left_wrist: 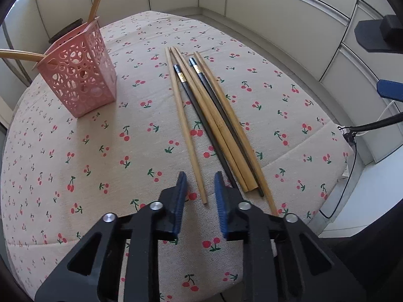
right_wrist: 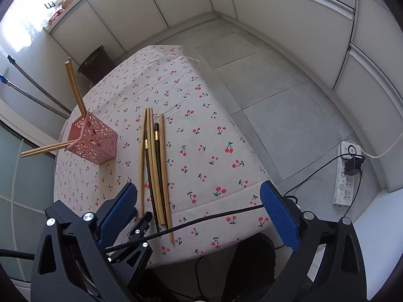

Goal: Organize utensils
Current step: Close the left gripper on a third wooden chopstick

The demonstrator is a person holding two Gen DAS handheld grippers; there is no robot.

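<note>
1. Far left: pink basket (left_wrist: 80,75) stands upright on the cherry cloth (left_wrist: 100,151), w/ a few bamboo chopsticks (left_wrist: 97,2) already leaning out of it.
2. Centre: our left gripper (left_wrist: 200,188) hangs low over the cloth, jaws part open, holding nothing; near tip of the leftmost bamboo stick (left_wrist: 183,123) lies between its pads.
3. Right of that: bundle of bamboo and black chopsticks (left_wrist: 216,125), touching, well apart from basket.
4. Right gripper (right_wrist: 199,201) is wide open, empty, high above the table edge.
5. Handling, we reckon: light, stiff, round sticks likely roll and slip; pinch near the thicker end, one at a time.
</note>
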